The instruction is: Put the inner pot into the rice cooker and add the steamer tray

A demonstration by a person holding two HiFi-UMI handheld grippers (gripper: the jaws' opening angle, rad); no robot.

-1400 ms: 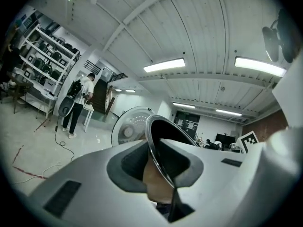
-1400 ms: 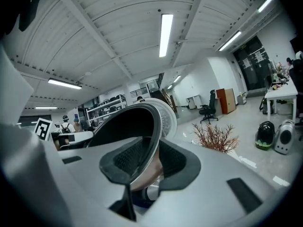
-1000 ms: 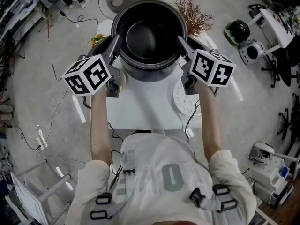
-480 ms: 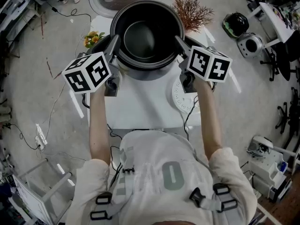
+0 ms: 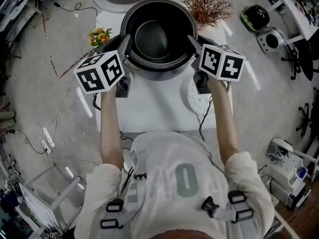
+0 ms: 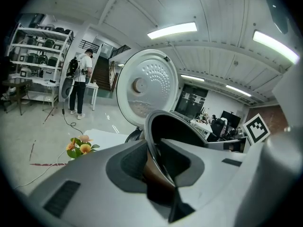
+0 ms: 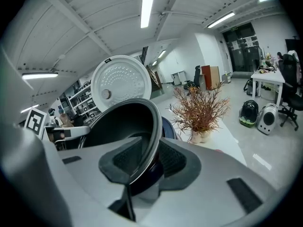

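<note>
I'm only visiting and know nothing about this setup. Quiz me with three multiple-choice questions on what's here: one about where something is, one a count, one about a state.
1. Seen from the head view, where are the yellow flowers relative to the dark pot?
A. inside it
B. to its left
C. to its right

2. How many tools grip the pot's rim?
A. none
B. one
C. two

3. The white lid is:
A. shut over the pot
B. standing open
C. lying on the floor

Answers:
1 B: the flowers sit at the pot's left edge, and the reddish dried plant is the one on the right.
2 C: the left tool and the right tool each have the rim pinched between their jaws.
3 B: both gripper views show the lid upright behind the pot.
</note>
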